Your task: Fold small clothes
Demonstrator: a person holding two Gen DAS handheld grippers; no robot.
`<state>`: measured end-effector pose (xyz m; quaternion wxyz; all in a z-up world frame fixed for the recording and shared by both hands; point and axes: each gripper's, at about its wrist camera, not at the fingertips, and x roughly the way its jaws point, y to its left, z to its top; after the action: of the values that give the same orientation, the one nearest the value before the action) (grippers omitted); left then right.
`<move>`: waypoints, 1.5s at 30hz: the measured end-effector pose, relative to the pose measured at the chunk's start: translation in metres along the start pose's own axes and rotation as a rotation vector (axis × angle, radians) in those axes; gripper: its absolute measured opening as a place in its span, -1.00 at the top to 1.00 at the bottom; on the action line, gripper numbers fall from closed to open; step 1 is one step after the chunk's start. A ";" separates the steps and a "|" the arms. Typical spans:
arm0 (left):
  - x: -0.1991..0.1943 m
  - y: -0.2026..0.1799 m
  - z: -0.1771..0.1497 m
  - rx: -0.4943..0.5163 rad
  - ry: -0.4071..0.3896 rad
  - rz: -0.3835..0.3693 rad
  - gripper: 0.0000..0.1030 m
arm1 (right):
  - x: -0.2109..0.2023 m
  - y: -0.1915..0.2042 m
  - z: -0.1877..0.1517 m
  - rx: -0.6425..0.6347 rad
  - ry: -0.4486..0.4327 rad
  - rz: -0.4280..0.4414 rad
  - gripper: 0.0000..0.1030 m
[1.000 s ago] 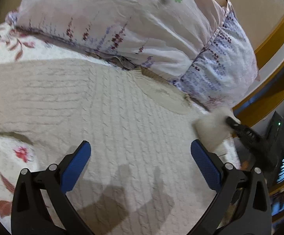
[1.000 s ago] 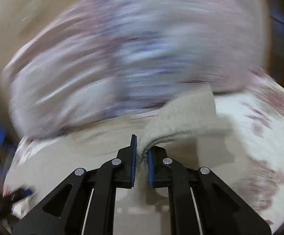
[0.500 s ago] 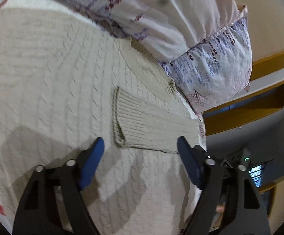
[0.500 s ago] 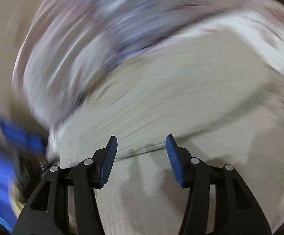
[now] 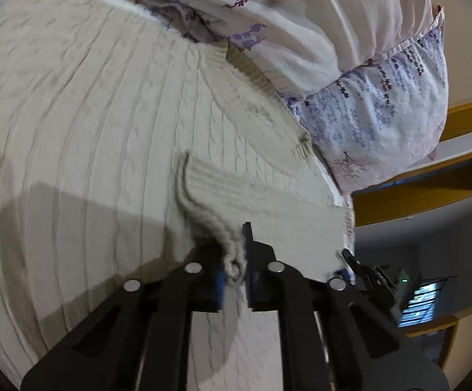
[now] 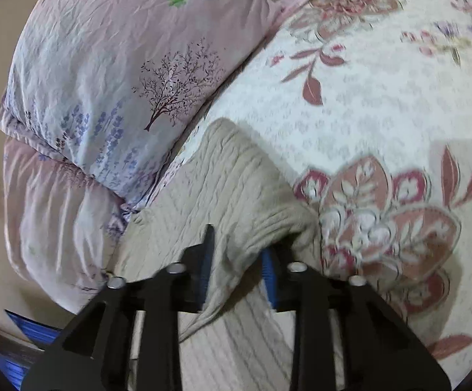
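Sweater (image 5: 99,137), cream and cable-knit, lies spread over the bed, its long ribs and twisted cables running across the left wrist view. Its ribbed collar (image 5: 252,71) sits against the pillow (image 5: 382,104), a soft, wrinkled cushion of thin pale cloth printed with purple sprigs and small dark trees. One sleeve is folded in over the body, ending in a ribbed cuff (image 5: 210,202).

The left claw (image 5: 234,260) is pinched nearly closed on the corner of that cuff, thick knit bunched up between its blue pads. Its jaws have just been closing: a second ago they stood wide over flat knit, and half a second ago they straddled the cuff without touching it.

In the right wrist view the right claw (image 6: 236,260) is narrow and grips a raised fold of the sweater's ribbed edge (image 6: 262,228), the cloth draping over the black fingers. This claw held a knit edge a second ago, stood open over the sweater half a second ago, and has just been closing onto the fabric again. The earlier right wrist pictures were smeared with motion; this one is mostly sharp.

Beside the fold lies the bedspread (image 6: 382,114), a quilted white cover with large pink flowers and reddish leaves. The tip of the right claw also shows at the sweater's far edge in the left wrist view, near a wooden bed frame (image 5: 431,189).
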<state>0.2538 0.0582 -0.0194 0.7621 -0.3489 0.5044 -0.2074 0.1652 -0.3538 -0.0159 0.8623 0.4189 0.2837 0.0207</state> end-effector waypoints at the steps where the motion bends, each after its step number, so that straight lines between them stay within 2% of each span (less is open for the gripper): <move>1: -0.002 -0.002 0.003 0.018 -0.015 0.012 0.85 | 0.000 0.004 -0.001 -0.020 -0.008 0.001 0.81; 4: -0.022 -0.010 0.008 0.085 -0.084 0.013 0.85 | -0.020 0.011 -0.007 -0.094 -0.058 0.031 0.83; 7: -0.031 -0.009 0.011 0.133 -0.135 0.093 0.85 | -0.024 0.015 -0.018 -0.164 -0.052 0.001 0.83; 12: -0.018 0.005 0.010 0.121 -0.088 0.176 0.78 | -0.005 0.013 -0.028 -0.192 -0.011 -0.118 0.82; 14: -0.021 0.004 0.006 0.142 -0.094 0.185 0.75 | -0.010 0.017 -0.031 -0.219 -0.035 -0.169 0.66; 15: -0.024 0.004 0.005 0.139 -0.095 0.179 0.62 | -0.014 0.020 -0.032 -0.240 -0.055 -0.204 0.48; 16: -0.032 0.005 0.003 0.134 -0.102 0.166 0.35 | -0.019 0.021 -0.033 -0.258 -0.077 -0.234 0.37; 18: -0.055 0.010 -0.004 0.134 -0.142 0.140 0.03 | -0.031 0.023 -0.036 -0.281 -0.113 -0.278 0.27; 20: -0.079 0.018 -0.011 0.137 -0.180 0.125 -0.17 | -0.043 0.023 -0.039 -0.285 -0.147 -0.302 -0.13; 21: -0.099 0.028 -0.016 0.127 -0.211 0.119 -0.25 | -0.048 0.022 -0.040 -0.284 -0.164 -0.317 -0.46; 22: -0.113 0.035 -0.020 0.115 -0.233 0.118 -0.27 | -0.055 0.022 -0.042 -0.290 -0.185 -0.313 -0.49; 25: -0.160 0.070 -0.030 0.036 -0.317 0.135 -0.27 | -0.058 0.025 -0.046 -0.319 -0.176 -0.278 -0.50; 30: -0.225 0.137 -0.031 -0.175 -0.454 0.155 -0.24 | -0.051 0.041 -0.063 -0.357 -0.076 -0.165 -0.54; 35: -0.252 0.184 -0.023 -0.349 -0.528 0.123 -0.19 | -0.041 0.060 -0.084 -0.421 -0.003 -0.102 -0.54; 38: -0.261 0.202 -0.016 -0.425 -0.572 0.128 -0.03 | -0.036 0.065 -0.093 -0.446 0.025 -0.081 -0.54; 42: -0.272 0.225 -0.007 -0.510 -0.605 0.121 0.30 | -0.034 0.066 -0.097 -0.458 0.039 -0.067 -0.54; 45: -0.279 0.235 -0.003 -0.539 -0.616 0.112 0.41 | -0.032 0.067 -0.099 -0.470 0.049 -0.061 -0.55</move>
<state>0.1298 0.4008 -0.0205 0.7687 -0.5540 0.3072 0.0881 0.1017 -0.2492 0.0003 0.9293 0.1973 0.3044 0.0701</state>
